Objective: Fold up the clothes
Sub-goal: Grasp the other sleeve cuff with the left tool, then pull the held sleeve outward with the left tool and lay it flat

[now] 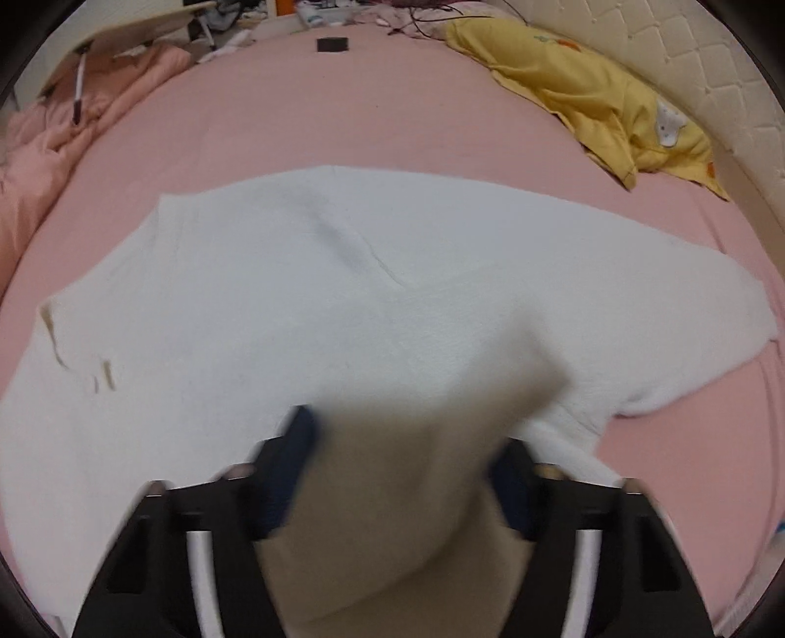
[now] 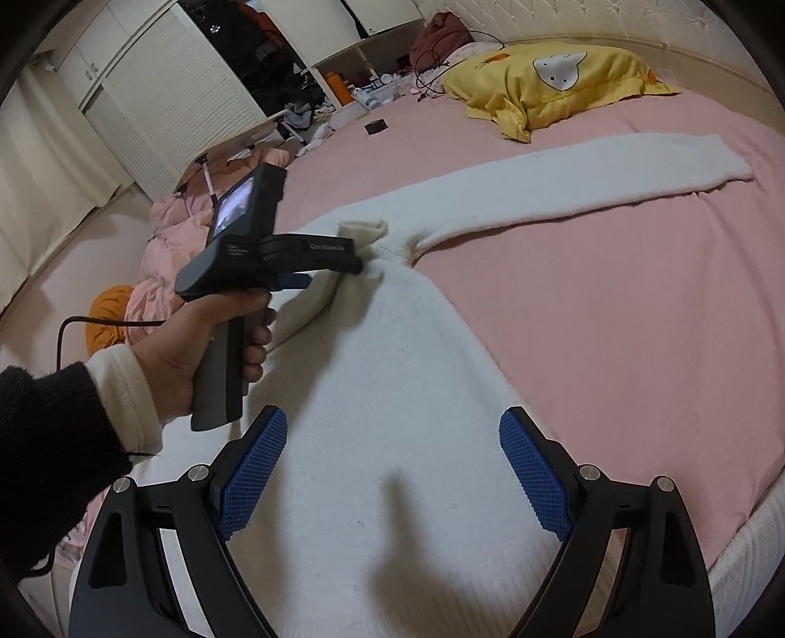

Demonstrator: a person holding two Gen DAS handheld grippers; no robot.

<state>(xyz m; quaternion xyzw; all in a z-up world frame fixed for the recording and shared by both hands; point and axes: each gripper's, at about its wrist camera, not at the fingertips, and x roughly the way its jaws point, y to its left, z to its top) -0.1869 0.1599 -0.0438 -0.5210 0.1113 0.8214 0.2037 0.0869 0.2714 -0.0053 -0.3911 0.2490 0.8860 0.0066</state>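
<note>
Pink bedding [image 2: 613, 304] covers the bed on which the work is laid out, with a quilted cream headboard [image 2: 564, 19] at the far edge and white louvred wardrobe doors [image 2: 162, 113] seen at the far left. A white sweater [image 2: 392, 392] is spread across the sheet, its body running from the near edge toward the middle and one long sleeve [image 2: 564, 181] stretched out to the far right. A yellow pillow [image 2: 554, 83] is seen beyond that sleeve, near the headboard, and a small black object [image 2: 375, 127] lies on the sheet further left. Crumpled pink bedclothes [image 2: 171, 245] are heaped at the left side of the bed.

The left gripper [image 2: 360, 260] is held in a hand [image 2: 206, 343] at the left of the sweater, and a bunched fold of the knit is pinched at its tip, lifted slightly off the sheet. In the left wrist view the same fabric [image 1: 407, 466] is seen, blurred, filling the gap between the blue pads [image 1: 294, 461].

The right gripper [image 2: 392, 471] is held over the near part of the sweater with its fingers spread wide, and nothing is gripped between the blue pads [image 2: 255, 471].
</note>
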